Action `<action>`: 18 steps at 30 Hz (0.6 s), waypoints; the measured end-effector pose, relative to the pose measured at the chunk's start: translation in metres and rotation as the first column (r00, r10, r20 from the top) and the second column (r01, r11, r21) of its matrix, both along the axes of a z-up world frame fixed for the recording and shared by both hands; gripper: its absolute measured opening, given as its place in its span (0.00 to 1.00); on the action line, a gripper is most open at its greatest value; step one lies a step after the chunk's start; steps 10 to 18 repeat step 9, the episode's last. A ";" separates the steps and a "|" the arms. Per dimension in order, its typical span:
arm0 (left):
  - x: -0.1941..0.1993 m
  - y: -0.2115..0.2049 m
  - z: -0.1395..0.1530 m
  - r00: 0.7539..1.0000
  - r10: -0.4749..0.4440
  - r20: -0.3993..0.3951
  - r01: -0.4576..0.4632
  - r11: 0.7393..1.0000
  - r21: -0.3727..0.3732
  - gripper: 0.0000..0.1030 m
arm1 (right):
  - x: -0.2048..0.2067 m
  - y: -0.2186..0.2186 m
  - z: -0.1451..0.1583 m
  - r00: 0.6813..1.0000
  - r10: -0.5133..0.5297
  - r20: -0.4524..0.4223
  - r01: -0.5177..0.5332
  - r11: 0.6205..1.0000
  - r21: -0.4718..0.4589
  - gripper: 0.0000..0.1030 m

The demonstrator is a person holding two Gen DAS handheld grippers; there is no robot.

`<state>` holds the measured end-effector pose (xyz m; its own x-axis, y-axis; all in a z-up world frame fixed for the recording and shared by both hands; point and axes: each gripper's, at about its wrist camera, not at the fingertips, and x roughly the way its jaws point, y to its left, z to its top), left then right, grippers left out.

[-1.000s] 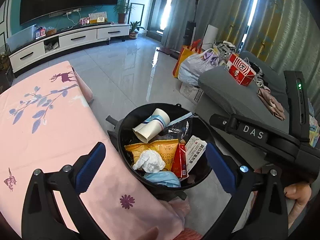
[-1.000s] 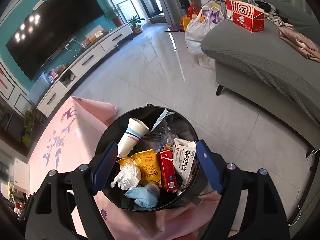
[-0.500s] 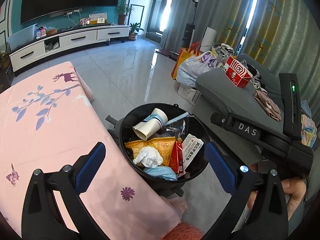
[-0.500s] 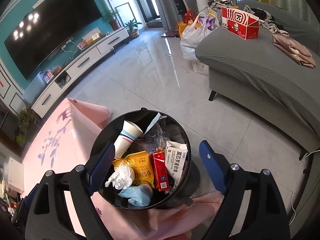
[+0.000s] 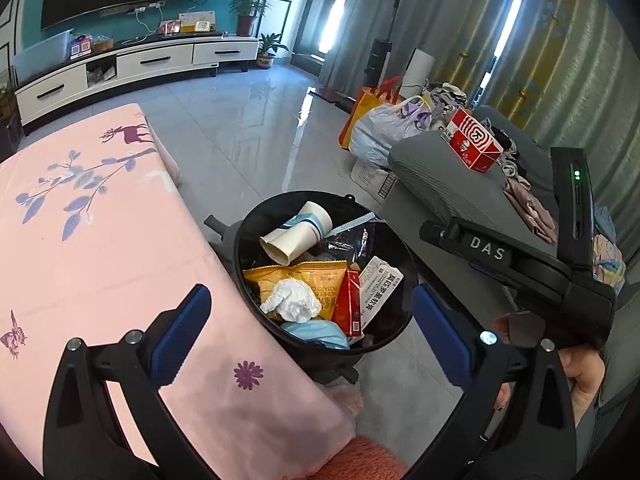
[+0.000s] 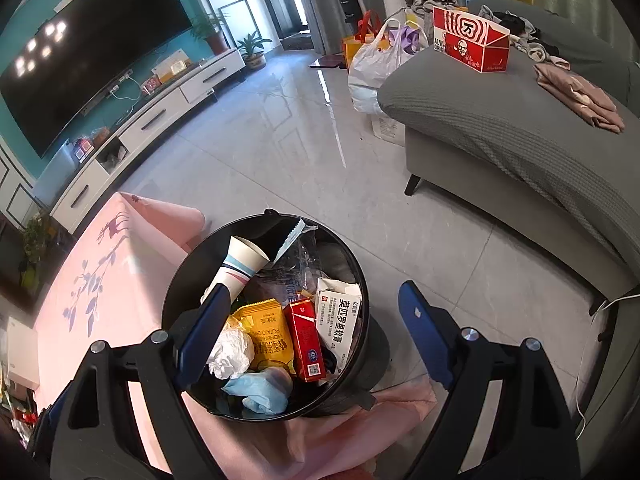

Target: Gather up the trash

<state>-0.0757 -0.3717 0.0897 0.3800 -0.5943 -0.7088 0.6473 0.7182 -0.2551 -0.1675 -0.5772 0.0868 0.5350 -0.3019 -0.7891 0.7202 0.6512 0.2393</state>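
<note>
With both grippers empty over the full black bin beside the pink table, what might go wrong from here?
Two risks, both judgements:
1. The paper cup leans high on the pile, near the trash bin rim; a nudge might tip it out.
2. The open right gripper and left gripper hover close together over the bin, so they might collide.

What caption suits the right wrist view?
Open right gripper hovering above a round black trash bin filled with wrappers, beside a pink tablecloth.
</note>
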 end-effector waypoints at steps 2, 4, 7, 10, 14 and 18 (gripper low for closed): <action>0.000 0.001 -0.001 1.000 0.008 0.001 -0.008 1.000 0.004 0.97 | 0.001 0.001 0.000 1.000 0.002 0.000 -0.002 1.000 -0.001 0.82; 0.001 0.002 -0.003 1.000 0.020 -0.004 -0.020 1.000 0.009 0.97 | 0.002 0.001 -0.001 1.000 0.002 -0.005 -0.002 1.000 0.000 0.82; 0.003 0.004 -0.003 1.000 0.024 -0.015 -0.024 1.000 0.007 0.97 | 0.002 0.000 -0.001 1.000 -0.004 -0.011 0.004 1.000 -0.002 0.82; 0.004 0.006 -0.004 0.999 0.031 -0.021 -0.031 1.000 -0.004 0.97 | 0.002 0.000 -0.001 1.000 -0.009 -0.008 0.009 1.000 -0.002 0.82; 0.004 0.006 -0.004 0.999 0.031 -0.021 -0.031 1.000 -0.004 0.97 | 0.002 0.000 -0.001 1.000 -0.009 -0.008 0.009 1.000 -0.002 0.82; 0.004 0.006 -0.004 0.999 0.031 -0.021 -0.031 1.000 -0.004 0.97 | 0.002 0.000 -0.001 1.000 -0.009 -0.008 0.009 1.000 -0.002 0.82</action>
